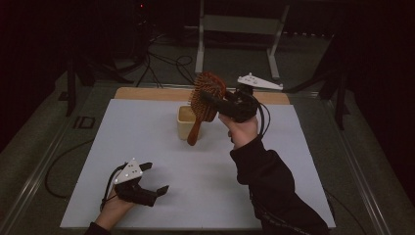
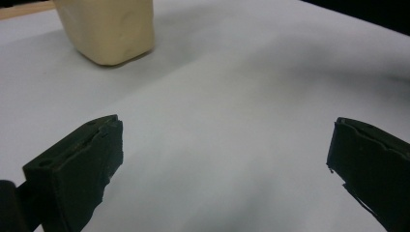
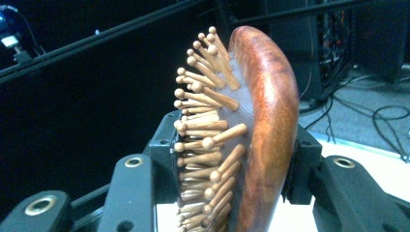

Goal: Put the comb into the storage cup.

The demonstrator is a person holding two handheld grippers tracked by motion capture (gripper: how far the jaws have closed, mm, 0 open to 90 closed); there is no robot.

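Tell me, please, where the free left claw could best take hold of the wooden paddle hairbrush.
Probably the narrow handle of the reddish wooden paddle hairbrush, approached from the left. It hangs down, bare and slim, in front of the cream square container, while the right claw already clamps the bristled head. The left claw is open.

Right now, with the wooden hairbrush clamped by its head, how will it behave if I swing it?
The hairbrush looks rigid wood, so it shouldn't flex. The right gripper pinches across pegs and curved back, so it may pivot. The handle hangs low beside the cream container and could knock it.
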